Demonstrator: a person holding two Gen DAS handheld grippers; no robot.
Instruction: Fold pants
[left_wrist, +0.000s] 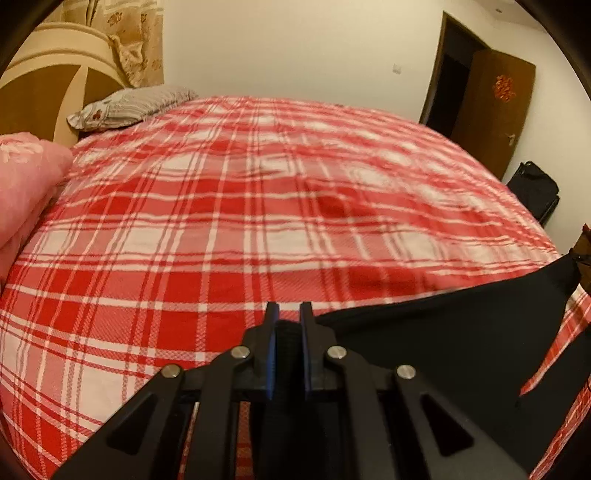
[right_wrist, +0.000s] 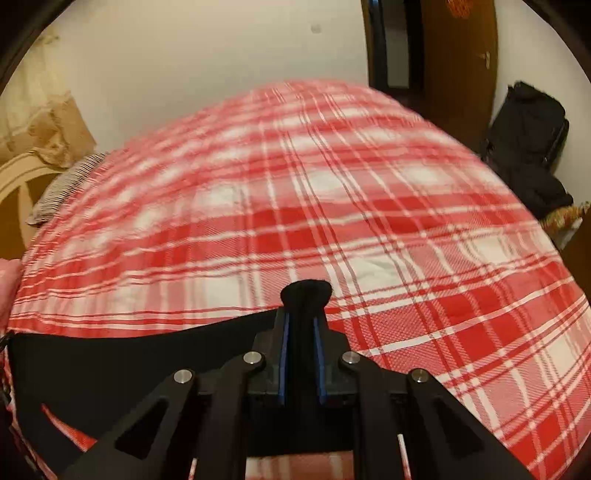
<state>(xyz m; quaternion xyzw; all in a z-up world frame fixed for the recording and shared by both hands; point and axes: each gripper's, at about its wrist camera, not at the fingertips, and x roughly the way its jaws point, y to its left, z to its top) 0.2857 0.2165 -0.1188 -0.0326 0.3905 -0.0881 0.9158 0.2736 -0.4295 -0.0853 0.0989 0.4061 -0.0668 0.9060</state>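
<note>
1. The left gripper (left_wrist: 288, 314), a black two-finger tool with blue pads, had its jaws pinching a bunched edge of the black, smooth-fabric pants (left_wrist: 443, 343); the cloth ran from that pinch to the right, across the red-and-white plaid bed cover (left_wrist: 229, 206).
2. The right gripper (right_wrist: 303, 314) likewise had its jaws pressed onto a fold of the same pants (right_wrist: 129, 369), a rounded tuft of fabric protruding beyond the tips; the cloth ran leftward from there.
3. The pants therefore hung as a span between the two grippers, near the close edge of the bed, one edge drawn fairly taut.
4. Judged step: carrying a gripped edge over to make a fold. To do it well, both grips should probably travel together at equal height, keeping the edge taut and straight, and lower it squarely onto the matching edge before letting go.
5. The lower part of the garment lay beneath the grippers, out of view; whether waistband or hems were gripped could not be determined.
6. Blur softened the far bed and the striped grey pillow (left_wrist: 133, 107) in the right view.
</note>
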